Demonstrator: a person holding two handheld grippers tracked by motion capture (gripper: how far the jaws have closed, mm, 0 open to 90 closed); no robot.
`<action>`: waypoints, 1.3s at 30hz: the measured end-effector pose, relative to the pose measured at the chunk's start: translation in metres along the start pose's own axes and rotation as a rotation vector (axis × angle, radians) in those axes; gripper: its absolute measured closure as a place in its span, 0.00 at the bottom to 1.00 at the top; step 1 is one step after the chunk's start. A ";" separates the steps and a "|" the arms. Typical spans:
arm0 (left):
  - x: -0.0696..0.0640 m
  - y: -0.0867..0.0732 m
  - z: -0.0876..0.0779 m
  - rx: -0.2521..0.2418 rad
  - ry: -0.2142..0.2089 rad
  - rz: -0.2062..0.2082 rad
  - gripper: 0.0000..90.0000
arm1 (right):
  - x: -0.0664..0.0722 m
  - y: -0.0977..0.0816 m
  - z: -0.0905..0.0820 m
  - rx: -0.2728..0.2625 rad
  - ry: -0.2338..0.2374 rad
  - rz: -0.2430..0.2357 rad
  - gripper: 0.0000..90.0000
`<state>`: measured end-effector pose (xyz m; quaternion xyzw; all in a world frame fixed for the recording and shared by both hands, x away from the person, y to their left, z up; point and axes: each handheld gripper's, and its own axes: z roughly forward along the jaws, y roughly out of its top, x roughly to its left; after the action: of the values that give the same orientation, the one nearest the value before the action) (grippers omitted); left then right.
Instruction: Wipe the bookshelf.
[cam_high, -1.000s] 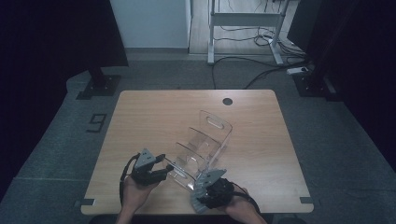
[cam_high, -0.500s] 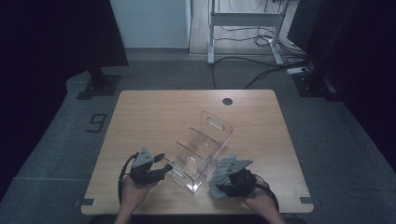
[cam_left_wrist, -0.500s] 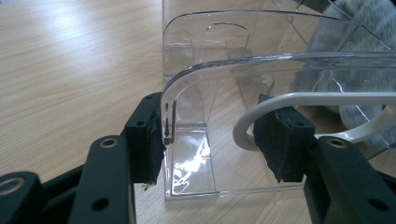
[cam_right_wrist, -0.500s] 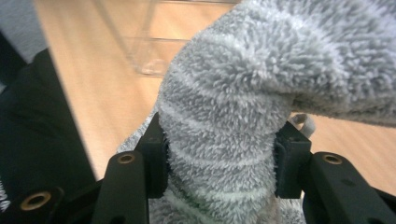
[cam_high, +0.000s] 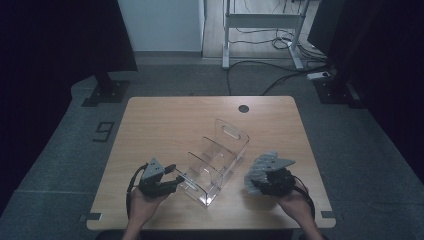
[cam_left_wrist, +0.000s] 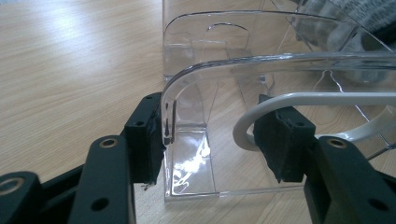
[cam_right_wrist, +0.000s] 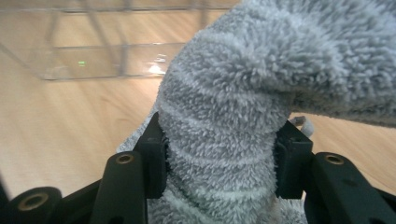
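The right claw (cam_right_wrist: 219, 154) pinches a grey fleecy sock (cam_right_wrist: 243, 93) between its two black pads; the fabric is soft and thick, with pale rib lines across it, and it bulges out above the pads and folds over to one side. In the high view this sock (cam_high: 261, 169) hangs as a fluffy bundle at the front of the right claw (cam_high: 265, 177), near the front right corner of the surface (cam_high: 165, 115), just beside the clear organizer (cam_high: 216, 160) but apart from it. The left claw (cam_left_wrist: 212, 140) is half spread around the near end wall of this organizer (cam_left_wrist: 261, 60): its left pad (cam_left_wrist: 145, 135) touches the outer face of the rounded transparent wall, and the other pad stands inside the box, against a thin white curved band (cam_left_wrist: 299, 100); what this band is I cannot tell. The organizer is of hard, glossy clear plastic with rounded top corners, thin upright dividers and a slot handle in its far wall. It stands diagonally on the surface, from the front middle toward the centre, and its compartments look empty. In the high view the left claw (cam_high: 172, 176) is at the near left end of the box. The surface is light wood with fine grain, and a small dark round hole (cam_high: 243, 108) is near its far edge.
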<state>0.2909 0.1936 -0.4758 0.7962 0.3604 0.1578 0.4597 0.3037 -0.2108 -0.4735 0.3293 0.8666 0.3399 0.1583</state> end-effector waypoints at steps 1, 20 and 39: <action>0.000 0.000 0.000 0.000 0.000 0.000 0.49 | -0.004 -0.001 0.000 0.001 -0.014 0.008 0.54; -0.002 0.000 0.001 -0.007 0.011 0.017 0.49 | -0.050 -0.032 0.031 0.123 -0.061 0.125 0.47; -0.008 0.001 -0.020 0.016 0.033 -0.008 0.19 | -0.049 -0.017 -0.003 -0.016 -0.061 0.117 0.26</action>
<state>0.2745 0.1994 -0.4637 0.7956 0.3726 0.1663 0.4479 0.3303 -0.2545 -0.4807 0.3884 0.8379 0.3453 0.1669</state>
